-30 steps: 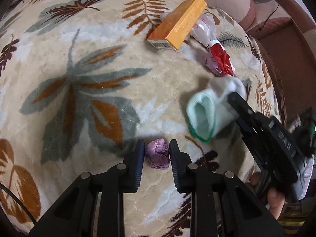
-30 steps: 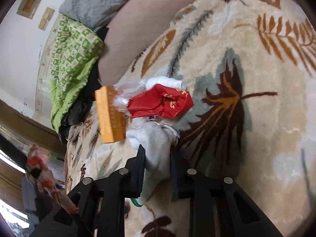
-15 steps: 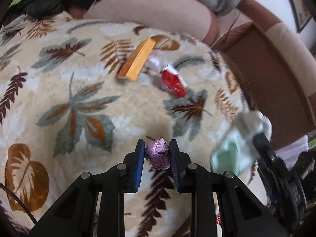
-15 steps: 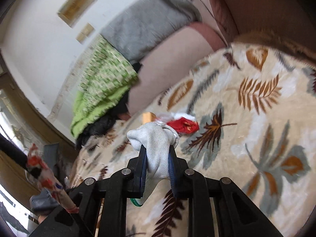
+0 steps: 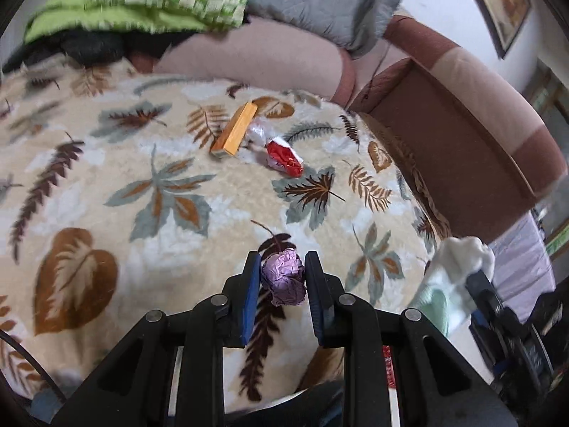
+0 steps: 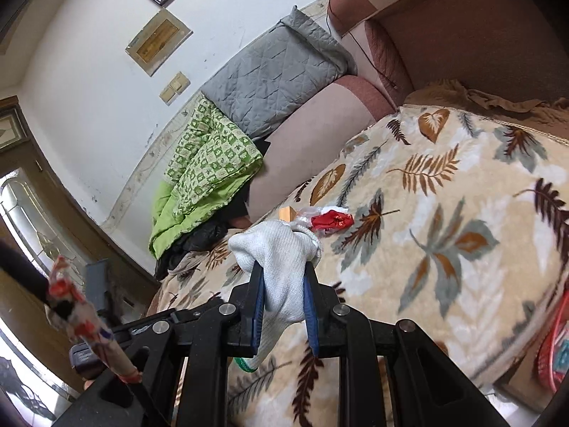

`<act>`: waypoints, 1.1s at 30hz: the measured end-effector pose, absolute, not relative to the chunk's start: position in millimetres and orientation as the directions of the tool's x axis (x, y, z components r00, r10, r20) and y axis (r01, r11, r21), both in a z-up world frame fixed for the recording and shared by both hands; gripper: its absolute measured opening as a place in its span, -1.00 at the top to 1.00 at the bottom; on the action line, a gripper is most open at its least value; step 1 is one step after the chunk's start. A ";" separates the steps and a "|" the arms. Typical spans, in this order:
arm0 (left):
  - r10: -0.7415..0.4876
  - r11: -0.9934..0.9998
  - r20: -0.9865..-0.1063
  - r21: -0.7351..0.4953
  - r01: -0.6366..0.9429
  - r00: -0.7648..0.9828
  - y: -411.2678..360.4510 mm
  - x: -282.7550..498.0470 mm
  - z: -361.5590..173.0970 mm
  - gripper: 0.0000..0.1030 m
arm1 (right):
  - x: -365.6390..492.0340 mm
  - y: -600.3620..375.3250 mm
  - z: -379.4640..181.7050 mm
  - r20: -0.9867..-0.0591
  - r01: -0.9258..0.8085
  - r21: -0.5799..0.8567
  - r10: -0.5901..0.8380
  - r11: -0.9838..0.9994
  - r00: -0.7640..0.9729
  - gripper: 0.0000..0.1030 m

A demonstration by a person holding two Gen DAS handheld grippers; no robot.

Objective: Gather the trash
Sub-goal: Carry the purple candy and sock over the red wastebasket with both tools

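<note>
The left gripper (image 5: 281, 279) has its jaws pinching a crumpled purple foil ball (image 5: 284, 277), which sits right between the two blue pads and is lifted up above the leaf-patterned blanket (image 5: 106, 192). Far ahead of these jaws, on the blanket, lies an orange box (image 5: 234, 131). Just to the right of the box is a bit of clear plastic wrap (image 5: 256, 131), and next to that a shiny red wrapper (image 5: 284, 156). Behind them is a pink sofa cushion (image 5: 256, 60) with a green checked cloth (image 5: 142, 0) and a grey quilted pad (image 5: 320, 3) piled on top. Off to the right of the left jaws you can see the other tool holding something white and pale green. The right gripper (image 6: 283, 293) has its jaws pressed onto a white knit glove (image 6: 281, 259), which has a green edge at its cuff hanging below the jaws. The glove bulges out above the jaw tips and is held up in the air over the blanket. Just past the glove, ahead of the right jaws, the red wrapper (image 6: 332, 221) and the end of the orange box (image 6: 287, 212) lie on the blanket. To the lower right of these jaws, a red basket (image 6: 554, 348) peeks in at the edge.
</note>
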State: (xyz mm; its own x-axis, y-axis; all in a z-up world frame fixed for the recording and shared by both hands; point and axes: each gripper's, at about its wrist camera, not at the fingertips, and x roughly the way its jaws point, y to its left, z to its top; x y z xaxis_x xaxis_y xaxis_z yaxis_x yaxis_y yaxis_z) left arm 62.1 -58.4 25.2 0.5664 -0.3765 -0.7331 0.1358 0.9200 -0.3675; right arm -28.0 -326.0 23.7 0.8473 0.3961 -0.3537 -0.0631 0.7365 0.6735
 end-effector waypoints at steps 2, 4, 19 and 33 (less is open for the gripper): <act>-0.379 0.921 -0.724 -0.353 0.161 0.576 -60.7 43.7 34.1 0.54 | -42.2 -327.0 25.1 -0.360 -0.051 0.665 0.380 0.745 0.852 0.59; -0.386 0.919 -0.713 -0.351 0.179 0.585 -63.6 26.4 43.4 0.54 | -55.3 -330.2 26.6 -0.358 -0.043 0.668 0.371 0.743 0.857 0.59; -0.518 0.855 -0.639 -0.359 0.375 0.569 -131.3 -44.3 96.5 0.54 | -157.4 -395.1 66.4 -0.273 0.021 0.649 0.207 0.761 0.939 0.59; -0.631 0.747 -0.624 -0.328 0.578 0.461 -230.0 -86.3 117.0 0.54 | -250.2 -465.4 82.6 -0.227 0.166 0.641 -0.021 0.750 0.974 0.59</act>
State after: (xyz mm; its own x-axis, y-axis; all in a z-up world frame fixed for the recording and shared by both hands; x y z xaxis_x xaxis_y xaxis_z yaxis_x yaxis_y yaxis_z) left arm -86.3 -230.0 117.0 0.4606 -0.6309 -0.6244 0.5782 0.7470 -0.3282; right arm -250.2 -465.4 82.6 0.9737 -0.0211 -0.2268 0.1655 0.7496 0.6408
